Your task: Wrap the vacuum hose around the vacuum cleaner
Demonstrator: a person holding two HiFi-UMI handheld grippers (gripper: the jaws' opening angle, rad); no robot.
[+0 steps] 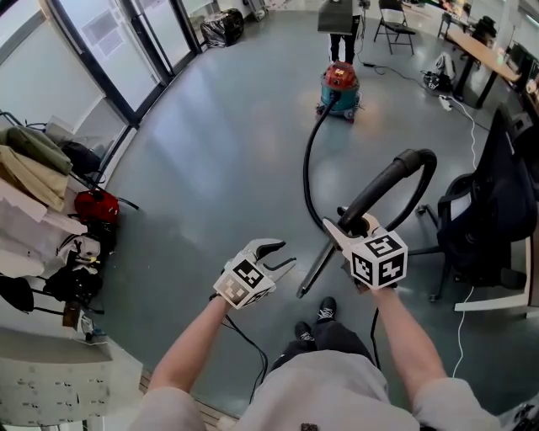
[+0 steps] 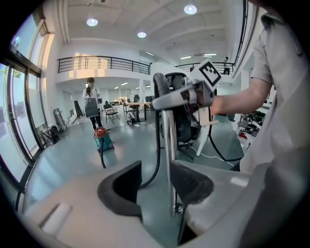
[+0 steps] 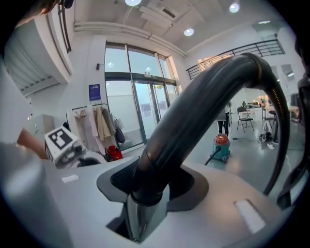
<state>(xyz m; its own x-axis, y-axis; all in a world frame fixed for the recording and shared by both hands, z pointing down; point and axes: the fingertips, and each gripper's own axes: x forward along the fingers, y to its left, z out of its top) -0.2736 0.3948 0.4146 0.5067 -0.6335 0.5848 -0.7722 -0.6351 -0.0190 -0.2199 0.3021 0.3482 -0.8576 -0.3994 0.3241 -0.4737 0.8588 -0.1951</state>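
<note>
The vacuum cleaner [image 1: 340, 88], red on top and teal below, stands far off on the grey floor. Its black hose [image 1: 310, 164] snakes back to a curved black handle [image 1: 396, 181]. My right gripper [image 1: 347, 223] is shut on that handle where it joins the metal wand [image 1: 313, 271]. The right gripper view shows the handle [image 3: 193, 111] clamped between the jaws of the right gripper [image 3: 150, 189]. My left gripper [image 1: 282, 255] is open just left of the wand, not touching it. From the left gripper [image 2: 155, 186] the wand [image 2: 168, 155] hangs ahead of the gap, with the vacuum [image 2: 102, 139] beyond.
A person [image 1: 341, 29] stands just behind the vacuum. A black office chair [image 1: 484, 227] is close on my right. A clothes rack [image 1: 34, 168] and red bag [image 1: 94, 206] sit at left by the glass doors. Desks and a folding chair [image 1: 394, 25] line the back.
</note>
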